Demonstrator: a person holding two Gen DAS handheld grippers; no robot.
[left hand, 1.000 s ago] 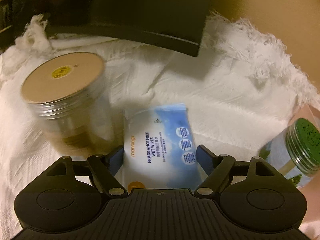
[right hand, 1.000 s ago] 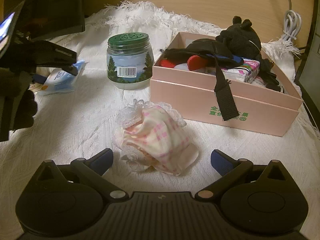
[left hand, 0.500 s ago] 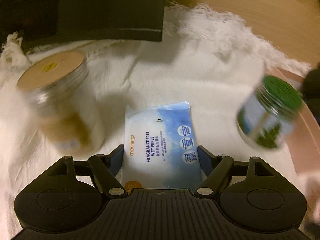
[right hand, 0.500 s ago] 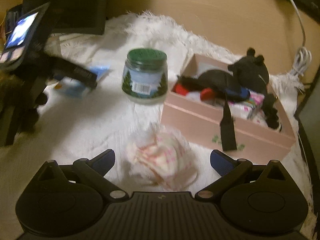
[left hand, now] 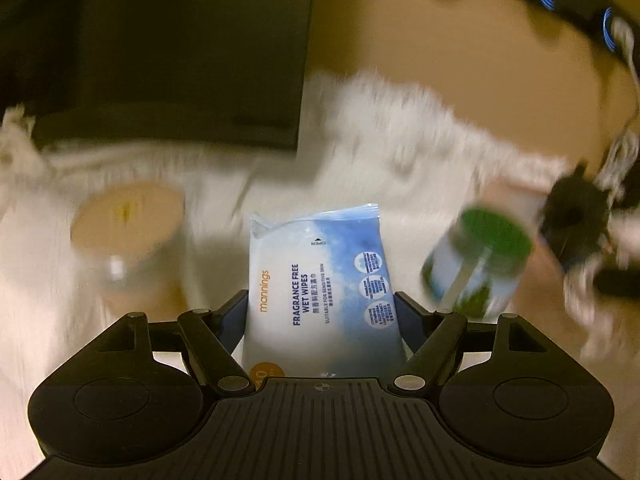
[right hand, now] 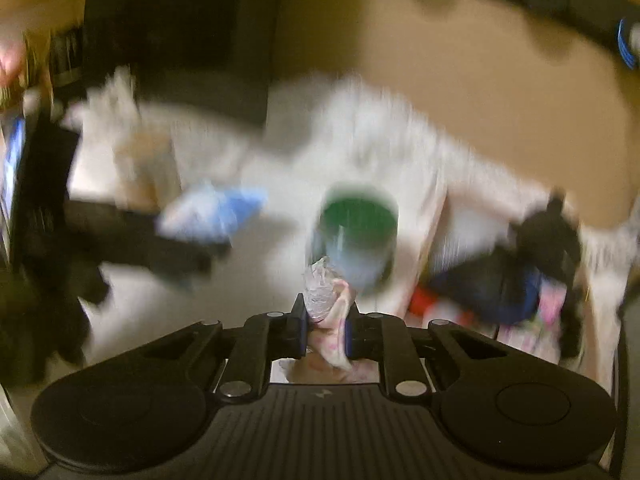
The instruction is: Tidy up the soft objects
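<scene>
My left gripper [left hand: 320, 312] is shut on a blue and white pack of wet wipes [left hand: 320, 280] and holds it above the white cloth. The pack also shows blurred in the right wrist view [right hand: 212, 212]. My right gripper [right hand: 325, 326] is shut on a pink checked frilly cloth [right hand: 328, 304] and holds it lifted. The pink box [right hand: 436, 240] with a black plush toy [right hand: 548, 236] and other soft things lies to the right; it also shows in the left wrist view [left hand: 536, 264].
A green-lidded jar [left hand: 480, 264] stands beside the box, also in the right wrist view [right hand: 356, 232]. A tan-lidded jar [left hand: 128, 236] stands at the left. A white fringed cloth [left hand: 380, 148] covers the table. A dark monitor [left hand: 160, 52] stands behind.
My right gripper has closed on the pink cloth and lifted it. My left gripper has risen with the wipes pack and swung right. Both views are blurred by motion.
</scene>
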